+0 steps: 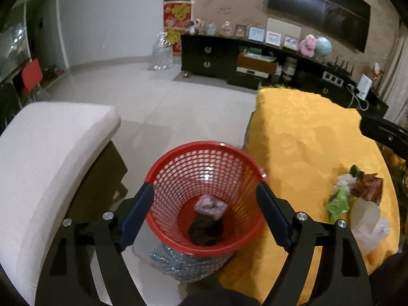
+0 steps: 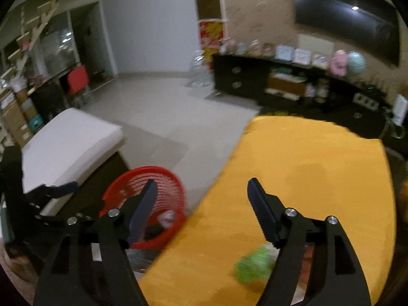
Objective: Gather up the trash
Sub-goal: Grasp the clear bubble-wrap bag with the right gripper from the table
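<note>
The left gripper (image 1: pixel 205 191) is held wide open around the rim of the red mesh basket (image 1: pixel 163 168); whether the pads touch the rim cannot be told. Two pieces of trash are seen at the basket bottom. The right gripper (image 2: pixel 201 186) is spread open and empty above the yellow tablecloth (image 2: pixel 318 158). A green wrapper (image 1: pixel 338 201) lies on the cloth among other litter.

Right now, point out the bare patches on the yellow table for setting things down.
The yellow table is bare from its far edge down to the trash pile, and along its left edge beside the red basket. The near right corner is crowded with wrappers and a white bag.
</note>
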Motion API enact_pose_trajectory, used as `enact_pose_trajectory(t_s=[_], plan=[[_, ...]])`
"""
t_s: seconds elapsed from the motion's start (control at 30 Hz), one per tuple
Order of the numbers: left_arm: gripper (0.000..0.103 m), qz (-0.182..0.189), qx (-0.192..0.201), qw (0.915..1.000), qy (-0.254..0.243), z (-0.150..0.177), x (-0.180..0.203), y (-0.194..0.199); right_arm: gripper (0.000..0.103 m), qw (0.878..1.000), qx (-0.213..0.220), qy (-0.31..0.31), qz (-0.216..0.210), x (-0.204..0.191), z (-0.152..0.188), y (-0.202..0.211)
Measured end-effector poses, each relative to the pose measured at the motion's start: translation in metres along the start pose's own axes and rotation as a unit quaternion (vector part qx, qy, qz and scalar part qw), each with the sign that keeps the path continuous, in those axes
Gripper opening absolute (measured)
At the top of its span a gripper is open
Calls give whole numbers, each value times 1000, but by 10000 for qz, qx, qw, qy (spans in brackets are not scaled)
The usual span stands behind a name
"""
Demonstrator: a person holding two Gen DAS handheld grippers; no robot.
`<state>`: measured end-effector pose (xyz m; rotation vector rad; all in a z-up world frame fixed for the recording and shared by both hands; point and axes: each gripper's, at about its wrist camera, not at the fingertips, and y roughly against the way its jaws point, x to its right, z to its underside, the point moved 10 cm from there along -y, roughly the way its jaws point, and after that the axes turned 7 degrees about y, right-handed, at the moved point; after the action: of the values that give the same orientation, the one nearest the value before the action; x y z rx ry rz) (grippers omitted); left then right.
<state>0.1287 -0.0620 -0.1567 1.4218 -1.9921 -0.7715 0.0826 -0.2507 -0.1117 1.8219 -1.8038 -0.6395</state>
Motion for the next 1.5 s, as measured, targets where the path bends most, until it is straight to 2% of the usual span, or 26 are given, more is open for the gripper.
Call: enact_pose_trajectory(t_s=[0.1,0.3,0.7,0.9,1.1,1.33,1.5], plan=[[82,121,70,9998,-112,1,20,11,76,9990,128,-124,416,34,13,26],[82,325,101,9988,-344,3,63,21,76,9943,139,-475,948,88,48,63],[82,711,-120,9935,-882,35,130,26,77,9827,44,-1074,1511,140,113,102],[82,926,-344,9887,-1128,56,164,19,77,9793,-113,-1284,1562,151,144,104],[82,1062,-505,9832,-1398,76,192,10,77,9802,-308,-1404,1365,149,167,94],[82,1031,-607,9821,-1452,82,197,2,77,9836,-751,-1345,934,124,197,51],[82,975,-688,9826,-1425,85,193,-4,75,9852,-1015,-1129,794,109,210,25]])
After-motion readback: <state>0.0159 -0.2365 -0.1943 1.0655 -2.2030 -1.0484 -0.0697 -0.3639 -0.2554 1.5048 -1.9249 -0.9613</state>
